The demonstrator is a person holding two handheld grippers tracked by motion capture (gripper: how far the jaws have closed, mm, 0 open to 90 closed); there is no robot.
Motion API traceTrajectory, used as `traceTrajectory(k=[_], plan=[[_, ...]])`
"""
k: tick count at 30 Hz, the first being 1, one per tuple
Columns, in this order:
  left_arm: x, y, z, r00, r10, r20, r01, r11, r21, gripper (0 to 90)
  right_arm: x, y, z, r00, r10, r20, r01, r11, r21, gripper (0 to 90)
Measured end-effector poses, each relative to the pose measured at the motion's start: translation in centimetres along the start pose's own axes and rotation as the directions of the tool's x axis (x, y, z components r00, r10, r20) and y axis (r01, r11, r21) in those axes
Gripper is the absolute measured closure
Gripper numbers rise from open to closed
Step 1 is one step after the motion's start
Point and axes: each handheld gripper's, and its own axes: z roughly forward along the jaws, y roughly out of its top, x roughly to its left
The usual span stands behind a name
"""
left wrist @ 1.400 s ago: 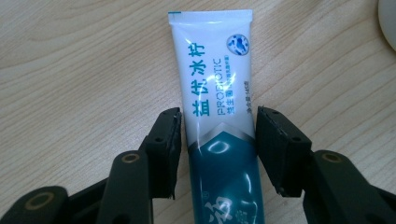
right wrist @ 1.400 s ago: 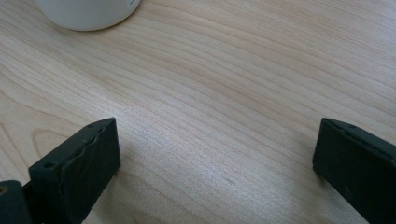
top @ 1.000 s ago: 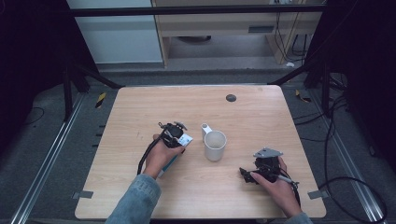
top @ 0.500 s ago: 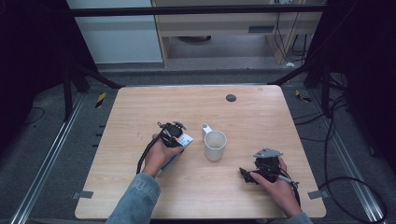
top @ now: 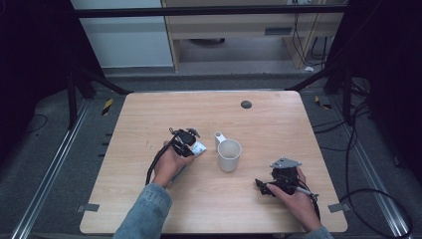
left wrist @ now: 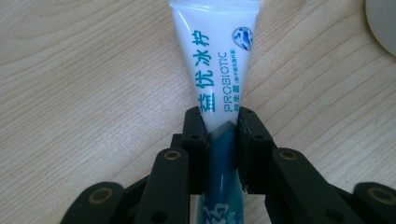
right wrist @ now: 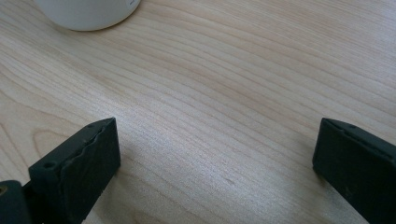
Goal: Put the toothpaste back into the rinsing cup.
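Observation:
A white and teal toothpaste tube (left wrist: 215,70) lies on the wooden table, its flat crimped end pointing away from me. My left gripper (left wrist: 219,128) is shut on the tube's middle, seen from above as the left gripper (top: 185,142) just left of a white mug (top: 229,155). The tube (top: 198,147) pokes out toward the mug. My right gripper (right wrist: 215,154) rests low over bare wood with its jaws wide apart and nothing between them. From above, the right gripper (top: 263,186) sits near the front right, below the mug. The mug's base (right wrist: 88,11) shows at the top left of the right gripper view.
The wooden table (top: 149,114) has a small dark round hole (top: 246,104) near its back edge. A shelf unit and cables stand on the floor behind. The mug's edge (left wrist: 385,25) shows at the top right of the left gripper view.

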Motion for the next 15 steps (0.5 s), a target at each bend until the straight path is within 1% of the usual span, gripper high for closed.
traceTrajectory(k=[3, 7, 8, 9, 10, 12, 13, 14, 15], plan=[[0.2, -0.3, -0.3, 1.0, -0.007, -0.001, 0.007, 1.0, -0.005, 77.2, 0.0, 0.0, 0.0, 1.0, 0.0, 0.0, 0.0, 1.0, 0.0, 1.0], [0.6, -0.9, -1.1, 0.9997, -0.025, -0.003, 0.025, 0.9987, -0.044, 77.6, 0.0, 0.0, 0.0, 1.0, 0.0, -0.001, 0.0, 1.0, 0.0, 1.0], [0.6, -0.9, -1.1, 0.9997, -0.025, -0.003, 0.025, 0.9987, -0.044, 77.6, 0.0, 0.0, 0.0, 1.0, -0.001, 0.0, 0.001, 1.0, 0.0, 1.0], [0.8, -1.1, -1.8, 0.9996, -0.028, -0.007, 0.027, 0.9976, -0.064, 77.7, 0.0, 0.0, 0.0, 1.0, 0.0, -0.001, 0.0, 1.0, 0.0, 1.0], [0.7, -1.3, -2.1, 0.9995, -0.031, -0.006, 0.031, 0.9966, -0.077, 77.7, 0.0, 0.0, 0.0, 1.0, -0.001, 0.0, 0.001, 1.0, 0.0, 1.0], [0.8, -1.3, -2.4, 0.9996, -0.029, -0.004, 0.029, 0.9964, -0.08, 77.7, 0.0, 0.0, 0.0, 1.0, -0.001, 0.0, 0.001, 1.0, 0.0, 1.0], [0.6, -1.6, -3.2, 0.9996, -0.026, -0.011, 0.025, 0.994, -0.106, 77.7, 0.0, 0.0, 0.0, 1.0, 0.0, 0.0, 0.0, 1.0, 0.0, 1.0], [0.6, -1.6, -3.6, 0.9996, -0.024, -0.017, 0.022, 0.9928, -0.117, 77.8, 0.0, 0.0, 0.0, 1.0, -0.001, 0.0, 0.001, 1.0, 0.0, 0.9], [0.6, -1.6, -3.6, 0.9996, -0.024, -0.017, 0.022, 0.9928, -0.117, 77.8, 0.0, 0.0, 0.0, 1.0, -0.001, 0.0, 0.001, 1.0, 0.0, 0.9]])
